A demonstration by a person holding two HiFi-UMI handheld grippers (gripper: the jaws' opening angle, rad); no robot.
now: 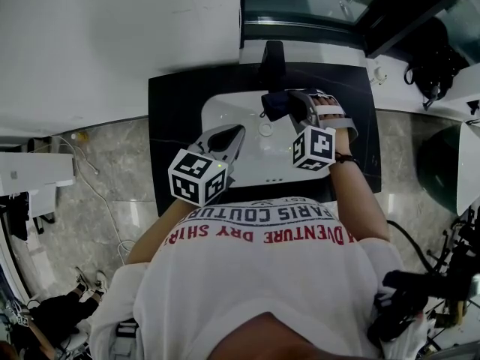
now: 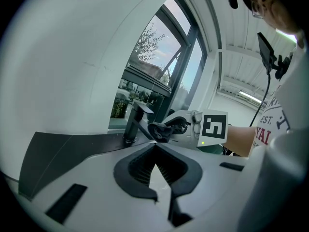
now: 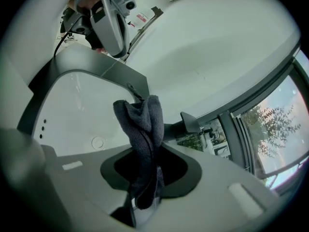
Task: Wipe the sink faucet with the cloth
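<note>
Right now a person leans over a white sink (image 1: 223, 109) set in a black counter (image 1: 176, 103). The right gripper (image 1: 294, 105) is clamped tight on a dark cloth (image 3: 145, 124). The cloth sticks up out of the claw and hides most of its two jaws. It is held right at the end of the black faucet (image 1: 272, 60), and it covers the spout's tip, so I cannot tell if the two really touch. The left gripper (image 2: 155, 145) hangs over the left side of the sink, well apart from the faucet. Its jaws are pressed together with nothing between them. A small round drain (image 1: 265, 129) sits in the sink between the two grippers. Behind the faucet is a big window (image 1: 300, 6) with trees outside, and a white wall (image 1: 112, 43) is on the left. The person's white shirt (image 1: 262, 268) hides the near edge of the sink. A black bag (image 1: 431, 58) lies off to the right, near the window.
</note>
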